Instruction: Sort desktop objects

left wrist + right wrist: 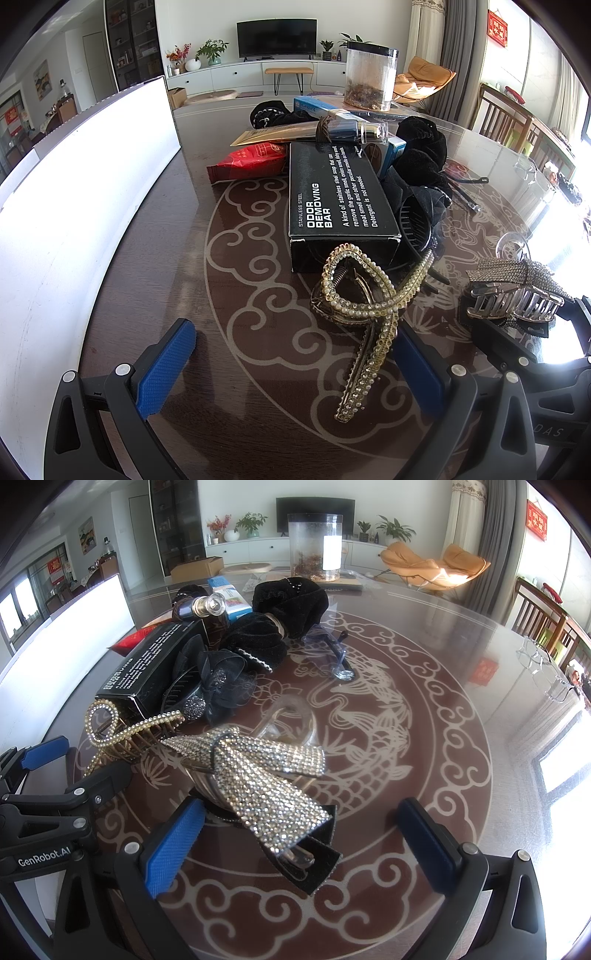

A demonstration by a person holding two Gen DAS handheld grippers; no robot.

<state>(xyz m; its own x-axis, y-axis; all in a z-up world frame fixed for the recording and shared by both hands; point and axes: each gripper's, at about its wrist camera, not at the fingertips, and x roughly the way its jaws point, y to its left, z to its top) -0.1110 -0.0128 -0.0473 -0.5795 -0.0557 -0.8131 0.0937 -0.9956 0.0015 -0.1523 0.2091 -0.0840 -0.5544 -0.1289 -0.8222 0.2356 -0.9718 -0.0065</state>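
Your glass-topped table (461, 657) carries one unsorted heap. Largest is the white bin (74, 206) at left (its inside is hidden). Then come the black box (340, 199), the velvet scrunchies (288, 609), the rhinestone bow clip (258, 775) and the pearl hair clip (365, 306). Your left gripper (295, 369) and right gripper (303, 842) both gape wide, holding nothing. Sorting looks barely begun.

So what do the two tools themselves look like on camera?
Both match: the left tool and right tool have black plastic frames with silver screw heads, and blue textured pads on the fingers. White "GenRobot.AI" lettering marks the left one's body. No hands or sleeves show.
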